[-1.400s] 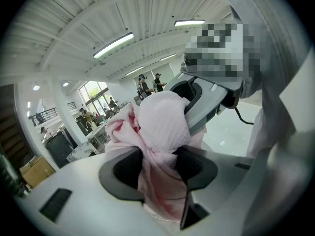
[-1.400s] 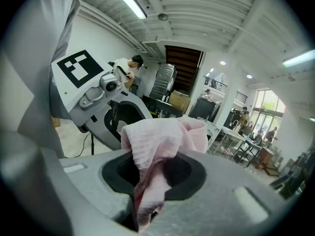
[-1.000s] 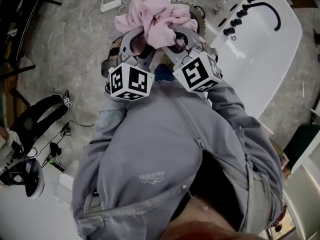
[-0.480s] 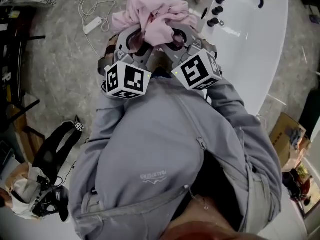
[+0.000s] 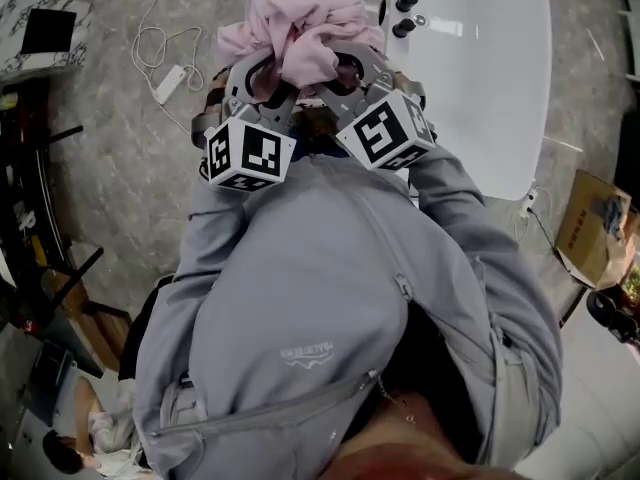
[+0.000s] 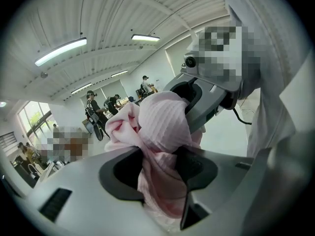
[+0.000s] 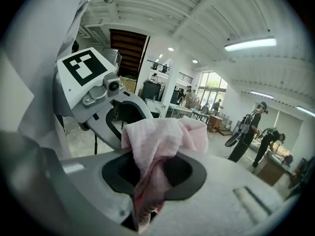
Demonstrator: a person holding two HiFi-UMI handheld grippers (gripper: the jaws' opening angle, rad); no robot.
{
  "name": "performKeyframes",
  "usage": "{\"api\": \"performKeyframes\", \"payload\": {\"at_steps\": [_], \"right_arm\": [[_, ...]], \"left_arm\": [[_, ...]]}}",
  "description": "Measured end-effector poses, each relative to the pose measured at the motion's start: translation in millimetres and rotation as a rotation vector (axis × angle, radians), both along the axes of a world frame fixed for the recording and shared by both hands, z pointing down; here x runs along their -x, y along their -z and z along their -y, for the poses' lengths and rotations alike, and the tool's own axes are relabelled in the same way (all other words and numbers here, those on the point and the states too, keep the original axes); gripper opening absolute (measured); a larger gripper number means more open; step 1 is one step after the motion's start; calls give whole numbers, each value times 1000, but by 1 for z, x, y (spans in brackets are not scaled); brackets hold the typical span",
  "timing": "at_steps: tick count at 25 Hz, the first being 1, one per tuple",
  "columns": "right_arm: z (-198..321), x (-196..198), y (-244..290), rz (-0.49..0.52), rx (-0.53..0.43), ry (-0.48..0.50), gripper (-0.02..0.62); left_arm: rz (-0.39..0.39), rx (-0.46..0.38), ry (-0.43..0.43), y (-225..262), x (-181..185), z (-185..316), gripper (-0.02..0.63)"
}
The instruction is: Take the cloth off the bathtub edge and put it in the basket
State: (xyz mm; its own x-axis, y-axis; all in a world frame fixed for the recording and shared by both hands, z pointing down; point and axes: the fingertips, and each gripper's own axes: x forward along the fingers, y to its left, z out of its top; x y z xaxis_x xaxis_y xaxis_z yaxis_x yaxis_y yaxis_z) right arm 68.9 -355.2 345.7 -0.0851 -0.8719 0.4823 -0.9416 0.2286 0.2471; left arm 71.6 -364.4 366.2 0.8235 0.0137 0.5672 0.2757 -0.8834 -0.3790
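A bunched pink cloth (image 5: 300, 28) is held up in front of the person's chest, clear of the white bathtub (image 5: 490, 78). My left gripper (image 5: 270, 73) is shut on the cloth (image 6: 162, 146), which bulges out between its jaws. My right gripper (image 5: 345, 68) is shut on the same cloth (image 7: 155, 151) from the other side. The two grippers sit close together, tilted upward, each one showing in the other's view. No basket shows in any view.
The bathtub's black taps (image 5: 403, 3) lie at the top, right of the cloth. A white power strip with its cord (image 5: 165, 80) lies on the grey floor at left. A cardboard box (image 5: 590, 223) stands at right. Several people stand in the hall behind (image 7: 248, 124).
The view has swung round: the bathtub has slid to the upper right and the power strip leftward. Both grippers keep their hold on the cloth, still close together.
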Motion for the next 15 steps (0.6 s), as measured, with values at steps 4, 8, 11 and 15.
{"api": "performKeyframes", "payload": {"at_steps": [4, 8, 11, 15], "right_arm": [[9, -13, -17, 33, 19, -58, 98], [16, -21, -45, 63, 51, -100, 98], [26, -30, -74, 87, 69, -121, 98], [29, -42, -112, 120, 107, -149, 98]], "left_arm": [[33, 6, -54, -17, -12, 8, 201], [70, 34, -100, -46, -21, 15, 201], [90, 51, -117, -74, -29, 24, 201], [119, 67, -152, -112, -39, 27, 201]]}}
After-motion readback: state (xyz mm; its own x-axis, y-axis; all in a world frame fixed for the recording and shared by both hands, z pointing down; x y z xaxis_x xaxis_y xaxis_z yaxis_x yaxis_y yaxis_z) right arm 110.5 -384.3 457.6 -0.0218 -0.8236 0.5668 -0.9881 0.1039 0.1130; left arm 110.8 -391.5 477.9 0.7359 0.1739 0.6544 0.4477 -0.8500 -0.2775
